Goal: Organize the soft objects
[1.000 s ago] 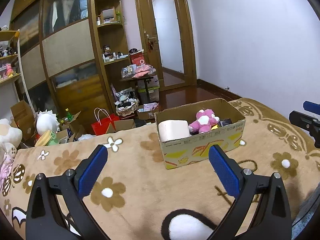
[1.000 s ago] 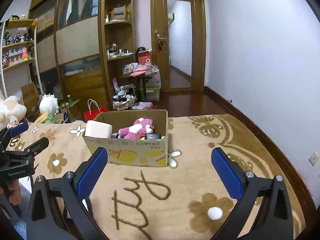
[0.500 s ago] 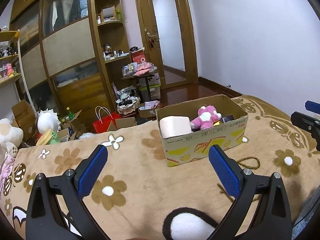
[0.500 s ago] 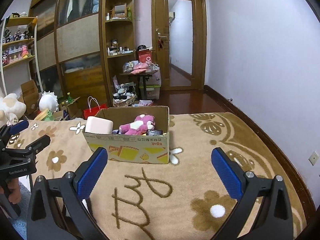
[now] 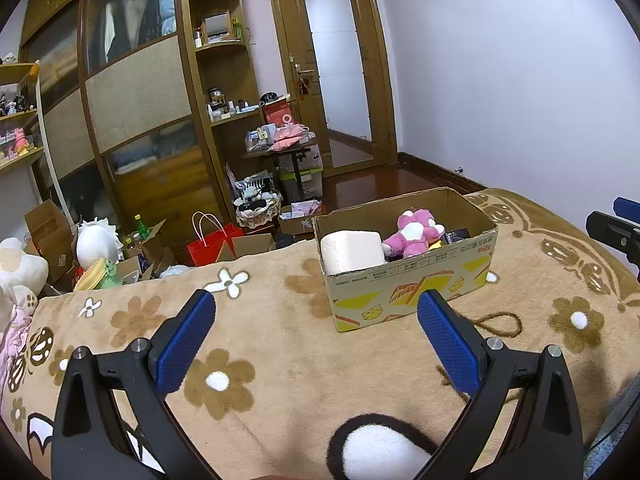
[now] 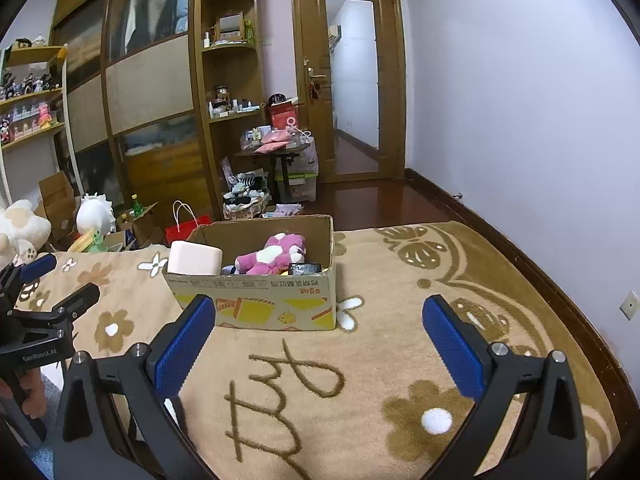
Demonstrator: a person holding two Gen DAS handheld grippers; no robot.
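An open cardboard box stands on the brown flowered blanket. Inside lie a pink plush toy, a pale soft block and a dark item. My left gripper is open and empty, held low over the blanket short of the box; it also shows at the left edge of the right wrist view. My right gripper is open and empty, in front of the box; its tip shows at the right edge of the left wrist view.
White plush toys sit at the far left beyond the blanket. The floor behind holds a red bag, cardboard boxes and a basket. Wooden cabinets and a door stand at the back.
Both grippers have drifted slightly, so the box sits a little higher and nearer in both views. Both stay open and empty. Nothing in the box has moved.
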